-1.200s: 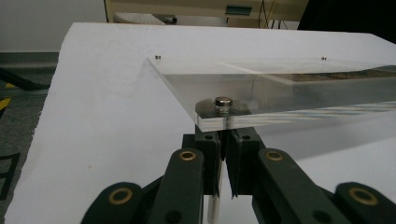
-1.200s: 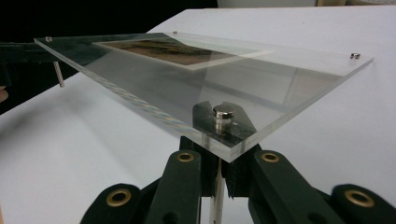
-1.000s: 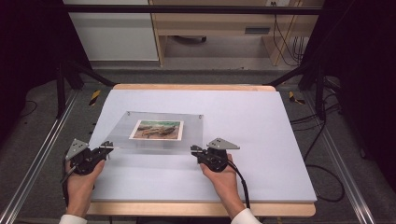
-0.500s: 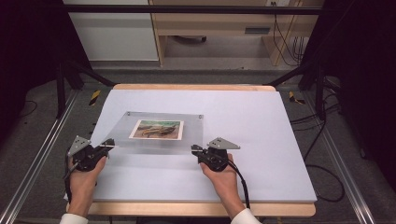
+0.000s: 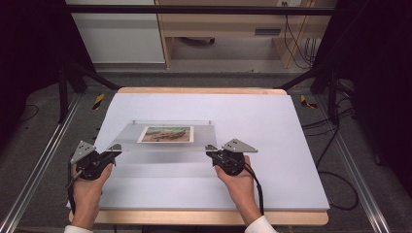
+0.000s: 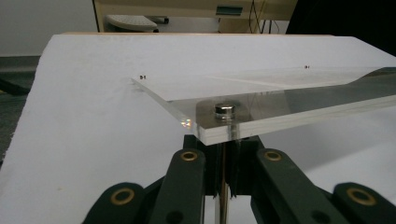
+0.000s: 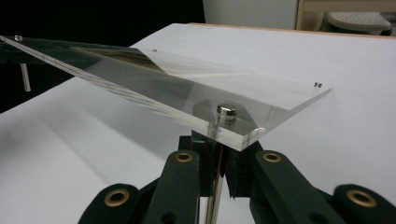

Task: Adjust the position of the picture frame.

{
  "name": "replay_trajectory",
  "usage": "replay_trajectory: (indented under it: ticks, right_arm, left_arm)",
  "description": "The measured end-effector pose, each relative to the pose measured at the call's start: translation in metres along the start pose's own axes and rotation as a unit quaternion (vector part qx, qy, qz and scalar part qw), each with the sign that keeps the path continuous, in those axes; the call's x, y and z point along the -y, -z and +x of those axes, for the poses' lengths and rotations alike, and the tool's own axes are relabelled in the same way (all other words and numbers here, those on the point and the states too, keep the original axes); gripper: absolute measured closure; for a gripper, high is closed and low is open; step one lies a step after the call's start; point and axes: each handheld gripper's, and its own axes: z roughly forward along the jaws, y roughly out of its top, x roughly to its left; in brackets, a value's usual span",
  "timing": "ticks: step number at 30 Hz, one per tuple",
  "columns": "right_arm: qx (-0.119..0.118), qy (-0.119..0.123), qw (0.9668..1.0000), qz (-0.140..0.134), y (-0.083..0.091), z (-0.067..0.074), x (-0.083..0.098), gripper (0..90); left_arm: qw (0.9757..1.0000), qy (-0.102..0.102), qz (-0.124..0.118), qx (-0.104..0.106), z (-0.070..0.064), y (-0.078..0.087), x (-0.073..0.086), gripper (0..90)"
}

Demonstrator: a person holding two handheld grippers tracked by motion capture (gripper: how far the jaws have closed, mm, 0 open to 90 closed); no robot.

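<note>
One clear acrylic photo frame (image 5: 165, 136), one photo (image 5: 166, 134) inside. Two grippers: left gripper (image 5: 114, 148) clamped on frame's near-left corner, right gripper (image 5: 211, 149) clamped on near-right corner. Near edge off white table (image 5: 272, 145), far edge looks down. Each clamped corner has one metal stud (image 6: 224, 111).

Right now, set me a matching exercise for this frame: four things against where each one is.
1 left gripper
2 right gripper
3 photo
4 magnet stud

a middle of the clear frame
b shut at frame's near right corner
c on the corner above the jaws
d shut at frame's near left corner

1-d, 2-b, 3-a, 4-c
</note>
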Motion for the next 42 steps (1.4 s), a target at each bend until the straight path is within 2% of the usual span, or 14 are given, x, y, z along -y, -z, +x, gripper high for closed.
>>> replay_trajectory:
  ticks: [5,8,9,13,14,15,16,17,21,28,32,42]
  right_arm:
    - [0.008,0.000,1.0000,-0.004,0.008,-0.006,-0.002,83.8]
    - [0.017,-0.002,0.9998,-0.011,0.020,-0.015,-0.006,83.8]
    - [0.017,-0.002,0.9998,-0.011,0.020,-0.015,-0.006,83.8]
    - [0.025,-0.001,0.9995,-0.017,0.036,-0.028,-0.010,83.8]
    - [0.032,-0.003,0.9992,-0.022,0.043,-0.034,-0.012,83.8]
    - [0.032,-0.003,0.9992,-0.022,0.043,-0.034,-0.012,83.8]
    - [0.037,-0.003,0.9990,-0.025,0.049,-0.041,-0.013,83.8]
    - [0.037,-0.003,0.9990,-0.025,0.049,-0.041,-0.013,83.8]
    - [0.051,-0.003,0.9983,-0.027,0.061,-0.056,-0.013,83.8]
    - [0.060,-0.008,0.9978,-0.025,0.065,-0.067,-0.011,84.0]
    - [0.073,-0.011,0.9970,-0.022,0.066,-0.072,-0.008,84.1]
    - [0.072,-0.011,0.9972,-0.020,0.066,-0.073,-0.006,84.1]
  left_arm:
    - [0.9999,-0.007,-0.009,0.003,-0.014,-0.001,-0.008,84.1]
    - [0.9996,-0.016,-0.019,0.013,-0.027,-0.005,-0.013,84.0]
    - [0.9996,-0.016,-0.019,0.013,-0.027,-0.005,-0.013,84.0]
    - [0.9990,-0.024,-0.028,0.025,-0.044,-0.015,-0.021,83.9]
    - [0.9987,-0.028,-0.032,0.029,-0.051,-0.020,-0.025,83.8]
    - [0.9987,-0.028,-0.032,0.029,-0.051,-0.020,-0.025,83.8]
    - [0.9983,-0.032,-0.036,0.034,-0.058,-0.027,-0.027,83.8]
    - [0.9983,-0.032,-0.036,0.034,-0.058,-0.027,-0.027,83.8]
    - [0.9979,-0.030,-0.034,0.047,-0.072,-0.043,-0.028,83.7]
    - [0.9976,-0.031,-0.035,0.051,-0.077,-0.057,-0.025,83.5]
    - [0.9976,-0.033,-0.032,0.053,-0.081,-0.064,-0.019,83.2]
    - [0.9976,-0.031,-0.038,0.049,-0.082,-0.063,-0.014,83.2]
